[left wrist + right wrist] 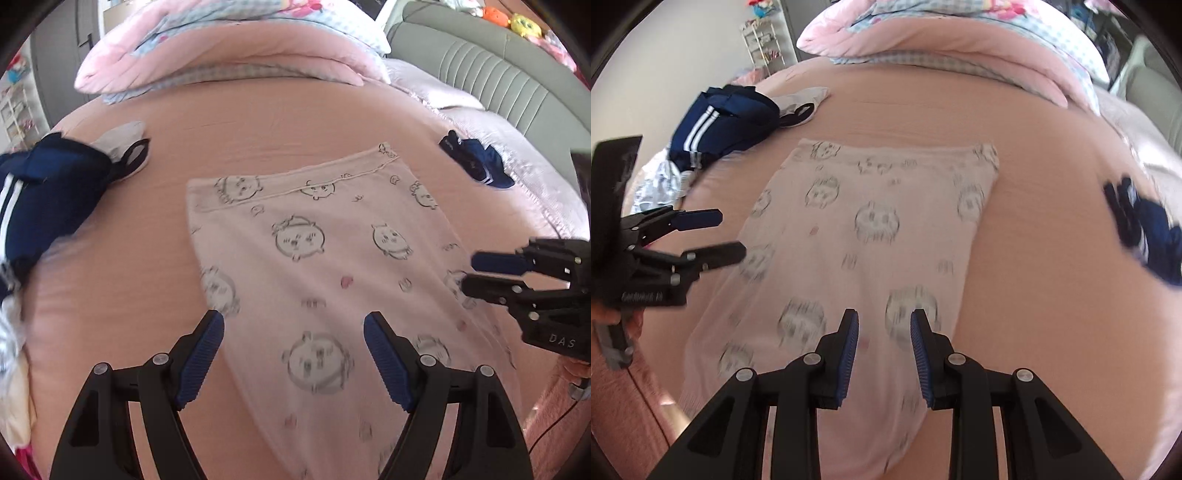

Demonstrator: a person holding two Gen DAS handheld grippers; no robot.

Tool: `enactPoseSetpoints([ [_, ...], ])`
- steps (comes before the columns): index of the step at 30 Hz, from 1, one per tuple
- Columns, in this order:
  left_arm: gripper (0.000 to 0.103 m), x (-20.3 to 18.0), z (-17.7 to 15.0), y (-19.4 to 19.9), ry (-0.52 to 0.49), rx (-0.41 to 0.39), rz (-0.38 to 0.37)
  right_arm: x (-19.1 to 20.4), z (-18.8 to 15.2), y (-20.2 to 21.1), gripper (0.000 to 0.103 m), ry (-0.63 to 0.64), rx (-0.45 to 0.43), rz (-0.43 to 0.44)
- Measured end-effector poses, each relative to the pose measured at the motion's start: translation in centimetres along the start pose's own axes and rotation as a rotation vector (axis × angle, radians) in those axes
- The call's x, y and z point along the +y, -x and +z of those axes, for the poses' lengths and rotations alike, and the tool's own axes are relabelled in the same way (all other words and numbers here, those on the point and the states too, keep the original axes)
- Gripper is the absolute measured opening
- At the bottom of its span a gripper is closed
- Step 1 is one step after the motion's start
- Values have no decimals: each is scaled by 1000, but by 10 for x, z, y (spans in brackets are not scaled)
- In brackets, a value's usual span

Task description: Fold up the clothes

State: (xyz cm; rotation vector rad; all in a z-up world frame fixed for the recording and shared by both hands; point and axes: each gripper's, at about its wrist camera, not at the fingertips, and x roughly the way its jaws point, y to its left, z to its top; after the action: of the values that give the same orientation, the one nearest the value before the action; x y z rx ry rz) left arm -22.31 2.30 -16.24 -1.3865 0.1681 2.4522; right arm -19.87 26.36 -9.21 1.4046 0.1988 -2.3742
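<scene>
Pale pink cartoon-print cotton pants [332,266] run lengthwise from bed's near edge — both grippers, left [293,354] and right [884,354], open, empty, above the near end.

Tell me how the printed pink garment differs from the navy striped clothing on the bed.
The printed pink garment is pale, covered in cartoon faces, and spread flat mid-bed. The navy striped clothing is dark with white stripes and lies bunched in a heap at the bed's edge. The pink one sits under both open grippers; the navy one lies off to the side. Both rest on the pink sheet.
</scene>
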Motion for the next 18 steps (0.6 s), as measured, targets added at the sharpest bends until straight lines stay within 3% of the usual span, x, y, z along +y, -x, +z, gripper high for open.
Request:
enactPoseSetpoints([
  [3, 78, 6, 2, -25, -25, 70, 57, -7, 6, -19, 28, 12, 18, -5],
  [5, 79, 18, -7, -28, -18, 97, 54, -12, 10, -32, 28, 19, 31, -7],
  [11, 79, 60, -19, -13, 36, 102, 72, -42, 9, -47, 24, -33, 44, -35],
  [16, 79, 79, -29, 2, 165, 87, 164, -81, -7, -34, 25, -148, 43, -90],
  [18, 79, 75, -22, 9, 171, 50, 128, -90, -11, -27, 25, -171, 31, -112],
])
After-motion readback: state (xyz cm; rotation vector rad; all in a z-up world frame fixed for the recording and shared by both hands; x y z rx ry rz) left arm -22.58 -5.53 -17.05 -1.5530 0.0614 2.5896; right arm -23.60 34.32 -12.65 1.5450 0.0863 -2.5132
